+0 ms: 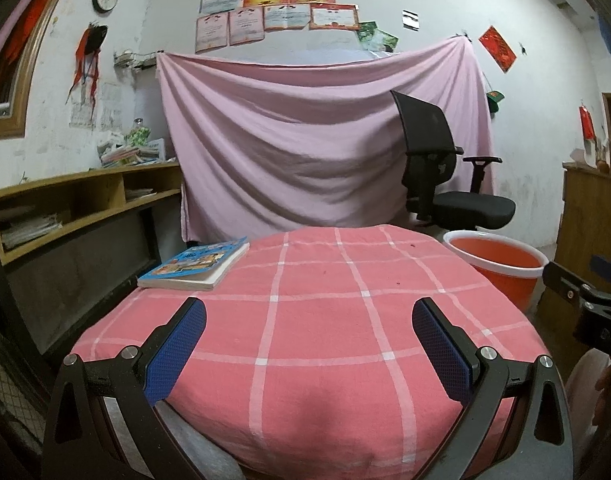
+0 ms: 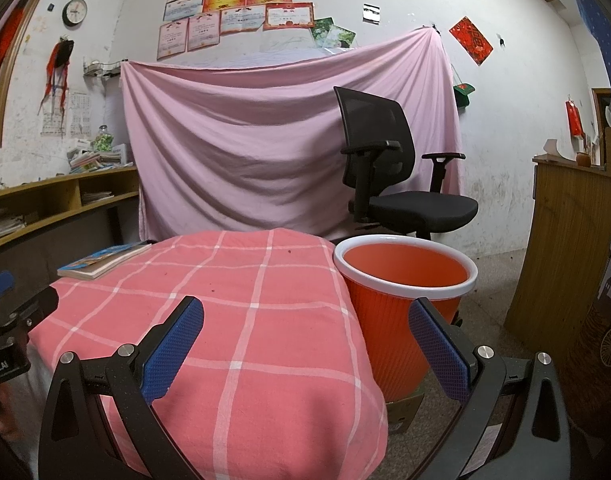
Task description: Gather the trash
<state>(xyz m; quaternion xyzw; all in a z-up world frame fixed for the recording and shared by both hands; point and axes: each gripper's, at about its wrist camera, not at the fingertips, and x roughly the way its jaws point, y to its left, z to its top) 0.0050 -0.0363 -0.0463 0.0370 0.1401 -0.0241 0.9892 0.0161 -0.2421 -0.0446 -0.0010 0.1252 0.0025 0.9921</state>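
Note:
An orange bin with a white rim (image 2: 405, 280) stands on the floor just right of the table; it also shows in the left wrist view (image 1: 501, 264). Its inside looks empty from here. My left gripper (image 1: 309, 312) is open and empty above the near part of the pink checked tablecloth (image 1: 317, 320). My right gripper (image 2: 305, 312) is open and empty, over the table's right edge (image 2: 345, 320) with its right finger (image 2: 437, 348) in front of the bin. I see no loose trash on the cloth, only a few small dark specks (image 2: 211, 290).
A book (image 1: 193, 266) lies at the table's far left corner. A black office chair (image 2: 393, 176) stands behind the bin before a hanging pink sheet (image 2: 265, 140). Wooden shelves (image 1: 65, 204) run along the left, a wooden cabinet (image 2: 569, 240) on the right. A cardboard piece (image 2: 405, 408) lies under the bin.

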